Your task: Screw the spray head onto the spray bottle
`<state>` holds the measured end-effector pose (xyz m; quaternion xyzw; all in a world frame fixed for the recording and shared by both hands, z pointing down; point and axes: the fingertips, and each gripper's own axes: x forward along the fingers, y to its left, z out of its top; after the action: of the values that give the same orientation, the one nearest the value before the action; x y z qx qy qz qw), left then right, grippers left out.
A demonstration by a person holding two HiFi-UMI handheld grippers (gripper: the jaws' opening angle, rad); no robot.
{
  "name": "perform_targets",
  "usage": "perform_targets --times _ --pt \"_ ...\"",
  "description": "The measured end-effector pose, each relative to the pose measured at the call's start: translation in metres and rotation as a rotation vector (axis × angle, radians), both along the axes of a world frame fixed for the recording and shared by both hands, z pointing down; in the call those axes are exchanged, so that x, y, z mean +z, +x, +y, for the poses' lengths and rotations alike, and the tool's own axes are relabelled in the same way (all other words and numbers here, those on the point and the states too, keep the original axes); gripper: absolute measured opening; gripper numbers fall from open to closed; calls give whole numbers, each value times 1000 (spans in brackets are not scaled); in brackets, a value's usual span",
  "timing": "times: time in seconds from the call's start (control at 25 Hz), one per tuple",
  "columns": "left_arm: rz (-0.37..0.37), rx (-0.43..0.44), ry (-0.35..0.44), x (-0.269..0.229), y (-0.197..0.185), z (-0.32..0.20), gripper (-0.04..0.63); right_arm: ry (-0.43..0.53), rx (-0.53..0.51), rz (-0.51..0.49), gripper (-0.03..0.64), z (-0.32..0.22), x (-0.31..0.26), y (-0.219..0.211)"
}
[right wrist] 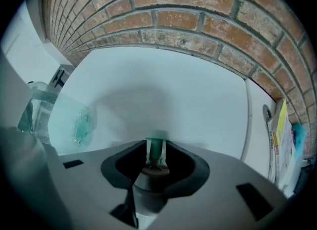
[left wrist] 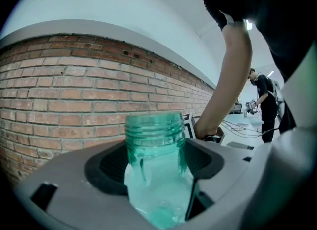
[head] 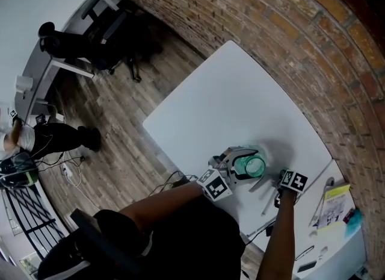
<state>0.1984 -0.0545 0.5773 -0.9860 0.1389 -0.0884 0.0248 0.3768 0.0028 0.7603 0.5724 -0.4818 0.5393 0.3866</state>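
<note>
The left hand-held gripper (head: 242, 165) points nearly level over the white counter (head: 228, 98) and is clamped on the green spray bottle (head: 251, 165). In the left gripper view its dark pads sit against either side of the bottle's body (left wrist: 156, 174), just below the shoulder. The threaded neck (left wrist: 154, 127) stands clear above the jaws and has no cap on it. From the head view the bottle's round mouth faces up, so it is held upright, near the counter's front edge.

The right hand-held gripper (head: 283, 196) is just beside the bottle on the person's right, apart from it and pointing down at the counter. In the right gripper view its jaws are drawn in narrowly around the spray head (right wrist: 156, 172). The grey body sits between the pads, and a short green stem (right wrist: 156, 150) sticks out past the jaw tips toward the counter. The pads appear to press on the grey body from both sides, though the close wide-angle view makes the contact hard to confirm.

In that same view the bottle (right wrist: 54, 117) shows at the left edge, well to the side of the spray head and not touching it. The brick wall (head: 289, 38) runs behind the counter.
</note>
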Motion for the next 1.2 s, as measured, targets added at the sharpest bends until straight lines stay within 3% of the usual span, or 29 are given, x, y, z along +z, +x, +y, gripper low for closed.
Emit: perform_targets --times 0.2,0.6,1.0,1.2 --pt "4 -6 -5 1 1 0 337 -46 14 -53 120 5 7 7" --pt "-21 13 26 11 4 4 337 -106 -116 -41 158 16 18 8" --pt "-29 6 37 13 4 5 337 -74 -143 -56 156 16 18 6" --pt "-30 2 29 14 2 3 337 -54 -213 -48 149 15 14 1"
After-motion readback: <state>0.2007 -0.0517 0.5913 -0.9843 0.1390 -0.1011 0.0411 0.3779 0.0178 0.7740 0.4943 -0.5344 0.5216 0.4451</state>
